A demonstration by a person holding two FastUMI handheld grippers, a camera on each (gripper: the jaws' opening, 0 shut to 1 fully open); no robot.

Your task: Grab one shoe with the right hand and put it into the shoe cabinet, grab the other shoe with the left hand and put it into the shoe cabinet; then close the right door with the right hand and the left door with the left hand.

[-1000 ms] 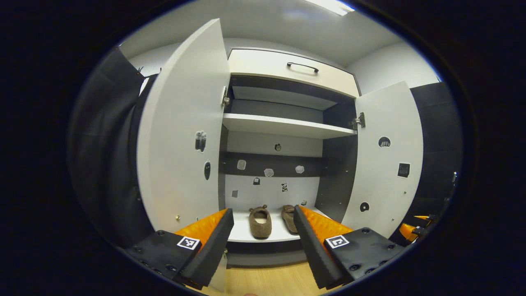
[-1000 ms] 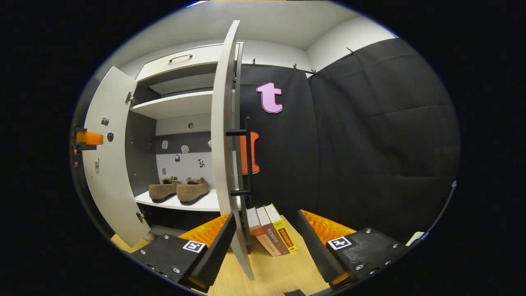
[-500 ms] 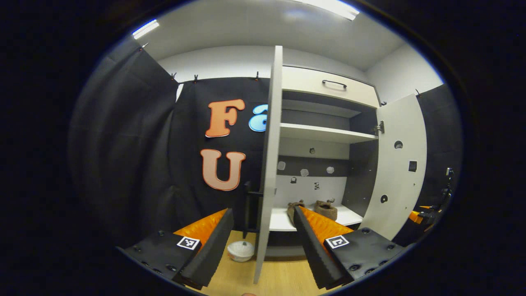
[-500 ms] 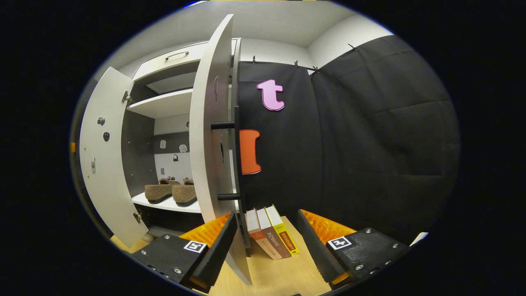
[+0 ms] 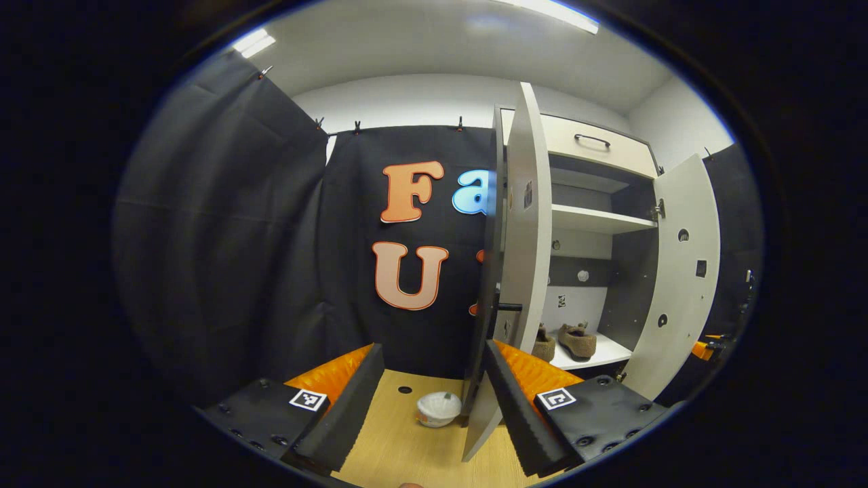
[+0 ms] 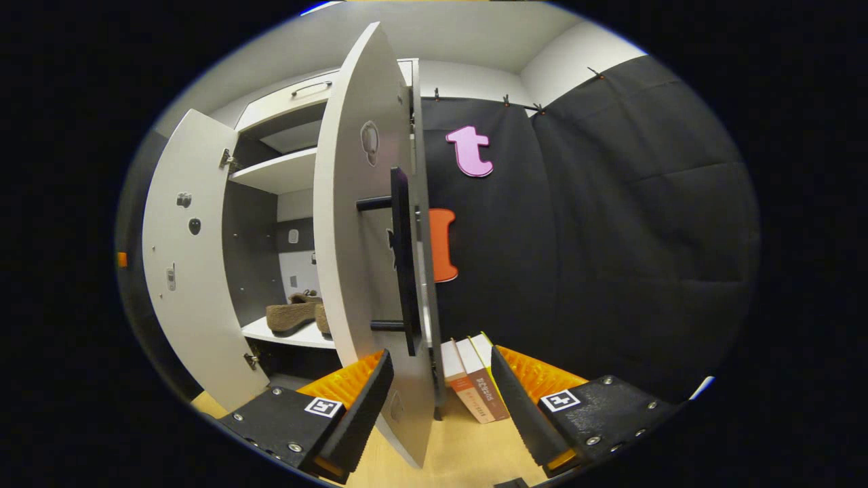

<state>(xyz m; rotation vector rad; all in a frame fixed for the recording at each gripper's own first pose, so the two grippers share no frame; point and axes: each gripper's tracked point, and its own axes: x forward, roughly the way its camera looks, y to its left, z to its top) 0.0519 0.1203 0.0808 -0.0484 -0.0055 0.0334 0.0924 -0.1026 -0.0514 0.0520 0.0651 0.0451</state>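
2 shoes (image 5: 576, 341) inside open cabinet (image 5: 597, 219)

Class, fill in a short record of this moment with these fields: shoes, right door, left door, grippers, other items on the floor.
shoes: both shoes on the cabinet's bottom shelf
right door: right door open
left door: left door open
grippers: left gripper and right gripper open, holding nothing
other items: books; white bowl

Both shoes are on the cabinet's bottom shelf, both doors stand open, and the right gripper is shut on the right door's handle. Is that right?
Not quite: the right gripper is open, its fingers apart, with the right door's edge between them and the handle above, ungripped, as the right gripper view shows. The shoes are on the bottom shelf, and both doors are open.
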